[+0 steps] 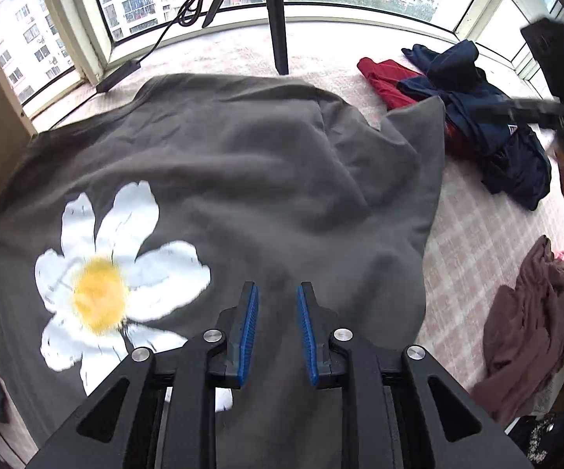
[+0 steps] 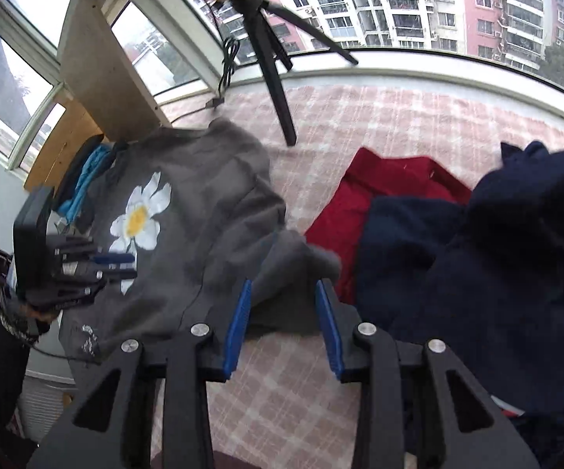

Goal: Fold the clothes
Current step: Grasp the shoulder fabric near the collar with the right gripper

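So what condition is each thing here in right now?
Grey daisy sweatshirt: spread out, rumpled, partly folded.
Red garment: lying crumpled.
Navy garment: heaped, unfolded.
Brown garment: bunched up.
Left hand-held gripper: open, empty.
Right hand-held gripper: open, empty.

Pink-and-white checked cover [image 2: 360, 117]: grey daisy-print garment [image 2: 204, 211] spread at centre; to its right red garment [image 2: 391, 179] partly under navy garment [image 2: 497, 254]; tripod [image 2: 278, 90] behind it; brown garment [image 1: 532, 324] nearer right.
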Demonstrator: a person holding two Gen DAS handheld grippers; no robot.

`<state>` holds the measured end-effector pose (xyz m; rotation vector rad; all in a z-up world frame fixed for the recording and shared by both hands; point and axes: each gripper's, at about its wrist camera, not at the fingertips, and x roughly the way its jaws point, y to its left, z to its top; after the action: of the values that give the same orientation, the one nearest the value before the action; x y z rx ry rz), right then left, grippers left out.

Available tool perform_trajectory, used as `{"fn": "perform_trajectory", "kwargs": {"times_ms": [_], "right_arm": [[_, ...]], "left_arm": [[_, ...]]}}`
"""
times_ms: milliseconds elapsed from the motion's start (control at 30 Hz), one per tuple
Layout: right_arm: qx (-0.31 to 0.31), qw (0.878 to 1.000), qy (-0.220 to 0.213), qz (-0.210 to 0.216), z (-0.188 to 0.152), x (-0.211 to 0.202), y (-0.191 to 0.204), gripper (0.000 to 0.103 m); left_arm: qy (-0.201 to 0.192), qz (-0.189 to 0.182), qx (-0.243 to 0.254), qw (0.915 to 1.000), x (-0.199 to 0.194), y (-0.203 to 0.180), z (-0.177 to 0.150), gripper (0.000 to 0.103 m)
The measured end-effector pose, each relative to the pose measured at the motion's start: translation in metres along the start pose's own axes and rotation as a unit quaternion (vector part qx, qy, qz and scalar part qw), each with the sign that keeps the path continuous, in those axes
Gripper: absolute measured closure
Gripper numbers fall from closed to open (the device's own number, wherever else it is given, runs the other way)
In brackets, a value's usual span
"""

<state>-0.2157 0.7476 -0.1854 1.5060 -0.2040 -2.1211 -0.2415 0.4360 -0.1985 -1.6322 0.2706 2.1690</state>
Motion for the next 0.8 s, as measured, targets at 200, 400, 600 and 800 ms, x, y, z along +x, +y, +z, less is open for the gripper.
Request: {"fn": "perform_trajectory", "kwargs": {"times_ms": [200,400,600,800], "right_arm": [[-0.024,1.000,0.020,0.003,-0.034,0.037,0.016,0.069],[-0.040,0.999,0.004,-0.009,-0.032,0.046,0.023,0.069],[-0.057,0.998,-0.011,-0.021,-0.030,0.056,0.030,0.086],[-0.069,0.997,-0.023,-0.029,-0.029,0.063,0.035,0.086]], "left_arm": [[0.007,0.003,0.024,0.9997,0.022,0.000,0.052,0.082],[0.008,-0.019,-0.012,0.9997,0.043,0.011,0.105,0.080],[0.005,-0.012,-0.023,0.9996,0.072,-0.001,0.143,0.073],[-0.062,0.021,0.041,0.9970,0.063,-0.019,0.129,0.074]]}}
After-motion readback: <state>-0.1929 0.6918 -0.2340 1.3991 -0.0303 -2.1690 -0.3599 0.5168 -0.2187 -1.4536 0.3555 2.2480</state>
